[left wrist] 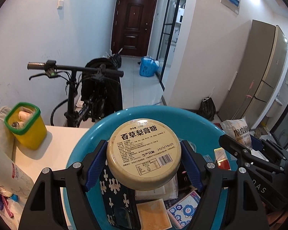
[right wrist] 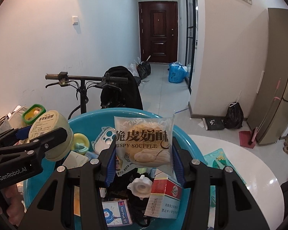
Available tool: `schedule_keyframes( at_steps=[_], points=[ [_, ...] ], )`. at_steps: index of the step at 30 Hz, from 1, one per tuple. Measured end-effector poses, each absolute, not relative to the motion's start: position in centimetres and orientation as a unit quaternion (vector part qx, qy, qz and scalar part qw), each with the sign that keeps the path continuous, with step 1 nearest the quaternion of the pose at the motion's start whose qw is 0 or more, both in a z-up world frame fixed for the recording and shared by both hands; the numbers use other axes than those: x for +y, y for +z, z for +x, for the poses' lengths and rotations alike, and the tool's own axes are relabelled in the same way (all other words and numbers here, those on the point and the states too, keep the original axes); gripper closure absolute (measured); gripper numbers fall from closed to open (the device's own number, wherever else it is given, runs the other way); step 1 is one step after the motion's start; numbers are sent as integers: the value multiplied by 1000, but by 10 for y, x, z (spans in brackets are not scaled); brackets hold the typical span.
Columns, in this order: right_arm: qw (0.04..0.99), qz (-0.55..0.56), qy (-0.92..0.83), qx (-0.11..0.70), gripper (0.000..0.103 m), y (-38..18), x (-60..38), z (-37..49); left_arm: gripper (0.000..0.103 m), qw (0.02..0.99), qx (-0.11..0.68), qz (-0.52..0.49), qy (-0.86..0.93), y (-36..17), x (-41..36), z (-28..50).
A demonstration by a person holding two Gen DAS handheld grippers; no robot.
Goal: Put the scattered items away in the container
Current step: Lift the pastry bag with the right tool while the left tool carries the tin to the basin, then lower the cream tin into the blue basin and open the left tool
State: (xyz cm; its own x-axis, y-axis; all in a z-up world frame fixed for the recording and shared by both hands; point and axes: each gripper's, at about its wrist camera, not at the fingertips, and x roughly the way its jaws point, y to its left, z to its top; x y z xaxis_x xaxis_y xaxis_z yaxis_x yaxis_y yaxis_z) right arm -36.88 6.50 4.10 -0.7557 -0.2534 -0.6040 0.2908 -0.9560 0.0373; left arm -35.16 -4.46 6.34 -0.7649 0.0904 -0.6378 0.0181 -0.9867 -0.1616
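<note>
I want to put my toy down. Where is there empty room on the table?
Bare white table lies between the yellow pot and the blue basin. More lies right of the basin. The basin is crowded, and both grippers hold things over it.

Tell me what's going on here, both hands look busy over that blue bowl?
A person holds a gripper in each hand above the blue basin. The left gripper is clamped on a round candy tin; the right gripper is clamped on a souffle snack packet. Both items hang over the basin, already crowded with small items, and neither is released yet.
</note>
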Motion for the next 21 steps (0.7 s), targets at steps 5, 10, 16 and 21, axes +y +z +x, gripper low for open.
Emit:
schedule_keyframes(
  at_steps=[5, 10, 16, 21],
  points=[
    [148, 338, -929, 22, 54, 32, 66, -378, 26, 24, -79, -362, 929, 54, -41, -358],
    [144, 349, -926, 20, 54, 28, 67, -384, 26, 29, -79, -366, 927, 52, -38, -360],
    [146, 350, -925, 18, 54, 27, 68, -386, 26, 31, -78, -368, 926, 52, -37, -360],
    [146, 353, -924, 20, 54, 26, 67, -388, 26, 33, -77, -368, 926, 52, -37, -360]
  ],
)
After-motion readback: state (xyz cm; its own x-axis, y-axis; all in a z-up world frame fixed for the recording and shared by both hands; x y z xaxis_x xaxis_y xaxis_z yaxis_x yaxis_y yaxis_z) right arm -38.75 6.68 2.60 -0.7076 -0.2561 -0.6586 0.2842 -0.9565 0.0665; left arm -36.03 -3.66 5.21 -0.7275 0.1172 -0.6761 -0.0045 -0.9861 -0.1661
